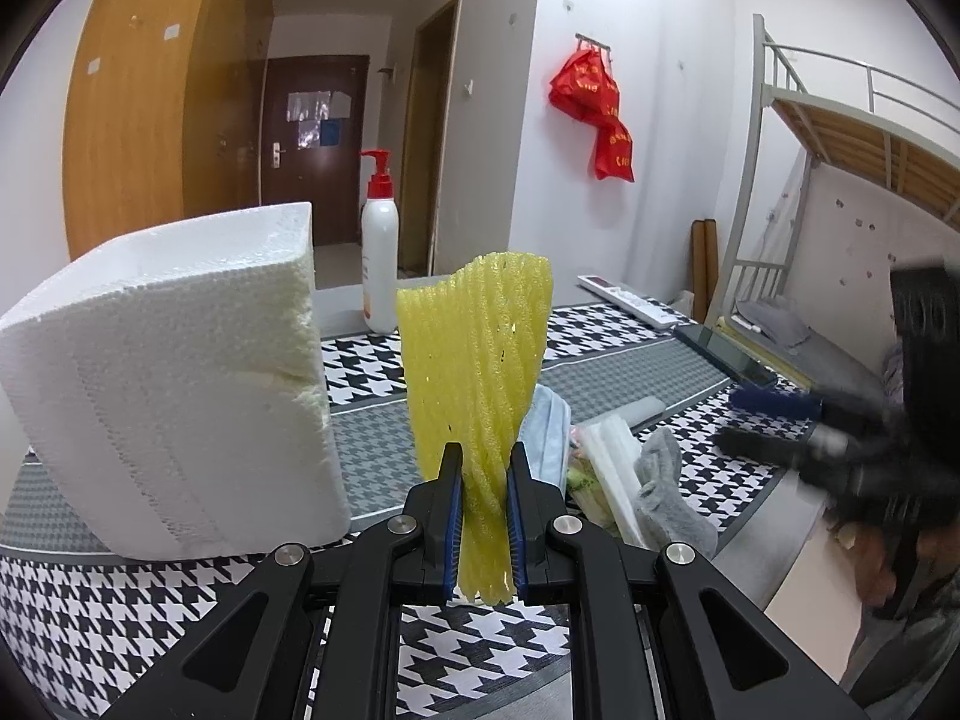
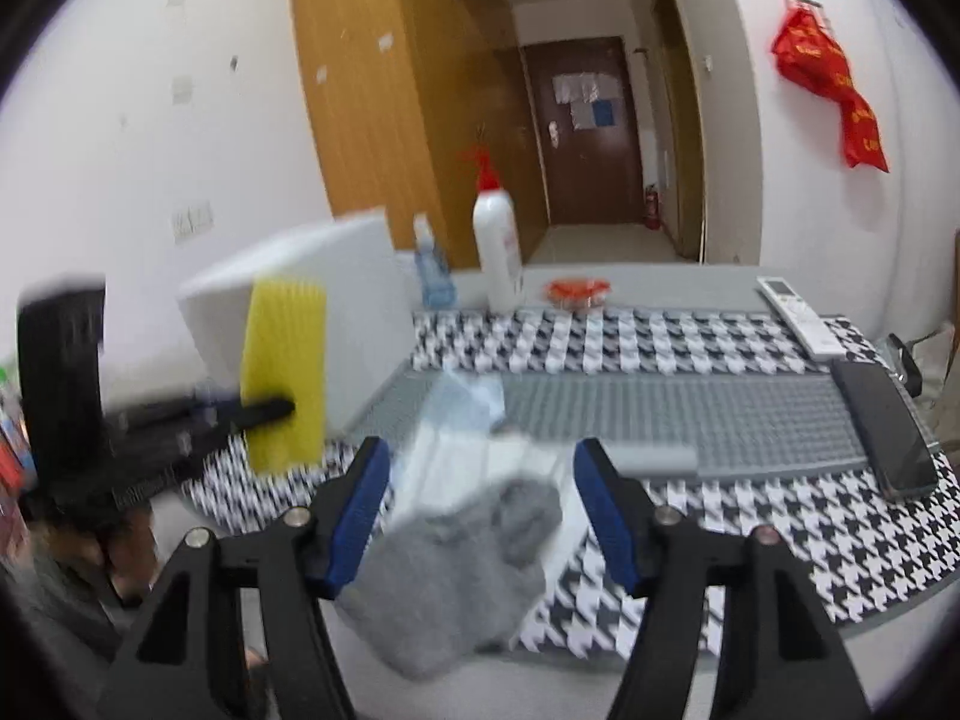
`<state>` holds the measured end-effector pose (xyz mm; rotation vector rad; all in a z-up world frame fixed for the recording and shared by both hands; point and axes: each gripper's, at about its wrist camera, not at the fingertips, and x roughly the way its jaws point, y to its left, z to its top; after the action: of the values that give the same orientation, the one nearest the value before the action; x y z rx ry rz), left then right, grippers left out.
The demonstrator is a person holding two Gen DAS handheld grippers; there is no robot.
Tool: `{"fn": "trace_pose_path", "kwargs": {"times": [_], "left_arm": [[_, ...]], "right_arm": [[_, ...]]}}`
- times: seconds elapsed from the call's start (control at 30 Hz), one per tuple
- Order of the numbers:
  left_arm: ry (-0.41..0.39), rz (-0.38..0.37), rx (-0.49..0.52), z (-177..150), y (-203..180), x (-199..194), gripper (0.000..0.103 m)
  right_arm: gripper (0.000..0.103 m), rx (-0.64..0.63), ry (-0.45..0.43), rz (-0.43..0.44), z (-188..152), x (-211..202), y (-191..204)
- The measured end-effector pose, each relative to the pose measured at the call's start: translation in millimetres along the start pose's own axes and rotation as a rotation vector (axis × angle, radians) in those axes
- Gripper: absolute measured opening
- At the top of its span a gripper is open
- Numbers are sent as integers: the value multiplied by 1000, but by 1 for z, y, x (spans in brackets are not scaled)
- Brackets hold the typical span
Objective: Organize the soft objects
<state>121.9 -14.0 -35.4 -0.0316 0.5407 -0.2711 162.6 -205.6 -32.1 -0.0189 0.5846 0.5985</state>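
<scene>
The left gripper (image 1: pixel 485 516) is clamping a yellow foam net (image 1: pixel 477 360) between its blue pads, holding it upright above the desk (image 1: pixel 630 360); the net's lower end is hanging just below the pads. A white foam box (image 1: pixel 168 396) is standing just left of the net, its near left corner cut off by the lens edge. Right of the net, a heap of soft things is lying on the houndstooth mat (image 1: pixel 120 612): a grey sock (image 1: pixel 666 492), a pale blue mask (image 1: pixel 549 438) and white foam, partly hidden behind the net and the gripper.

In the right wrist view, the right gripper (image 2: pixel 480 510) is standing open over the sock (image 2: pixel 456 564), its jaws wide apart and touching nothing. This view is motion-blurred, so the heap beyond the sock is hard to make out. The left gripper (image 2: pixel 264 411) and net (image 2: pixel 282 372) are showing at left, smeared. A pump bottle (image 2: pixel 497 258), a remote (image 2: pixel 798 315) and a phone (image 2: pixel 888 426) are lying farther back.
</scene>
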Motion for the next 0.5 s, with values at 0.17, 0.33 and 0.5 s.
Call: {"fn": "trace_pose_path", "kwargs": {"times": [0.17,0.33,0.5], "left_arm": [[13,-10,6,1,-2,6,14],[10,-12,7,2,-4,6,14],[14,-9,3,-2,1,6,14]], "right_arm": [[63,-32,75,14,-25,16,9],[62,-15,100,22,-34,29,6],[15,-26,141,27,-41,41,8]]}}
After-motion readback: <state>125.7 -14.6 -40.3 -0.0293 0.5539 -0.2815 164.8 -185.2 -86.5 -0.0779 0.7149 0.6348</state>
